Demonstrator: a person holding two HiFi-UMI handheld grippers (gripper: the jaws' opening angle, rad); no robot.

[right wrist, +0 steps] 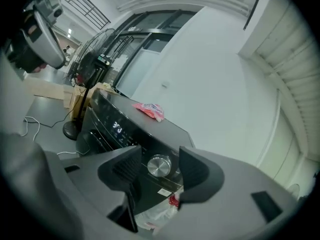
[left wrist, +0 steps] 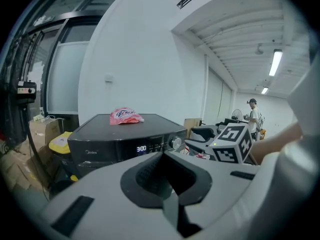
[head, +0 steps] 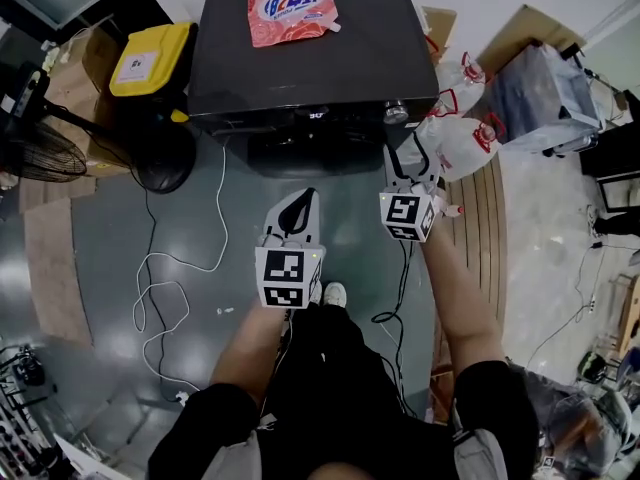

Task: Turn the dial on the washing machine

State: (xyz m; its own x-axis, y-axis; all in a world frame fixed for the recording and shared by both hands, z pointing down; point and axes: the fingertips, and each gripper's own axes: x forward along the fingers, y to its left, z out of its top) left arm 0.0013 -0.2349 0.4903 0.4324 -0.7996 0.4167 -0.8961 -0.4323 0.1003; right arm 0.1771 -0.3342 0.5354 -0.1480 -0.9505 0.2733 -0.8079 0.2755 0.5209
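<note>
Right claw wide open, holds nothing — dial framed between jaws, ahead of pads, not yet touched. Dial sits at right end of washing machine front panel. Left claw closed on nothing, low, clear of machine.

Likely best: advance straight, centre knob, close pads evenly on rim, twist about knob's own axis — no sideways pull.

Count: one machine, one dial, one detergent pouch on lid, two claws.
</note>
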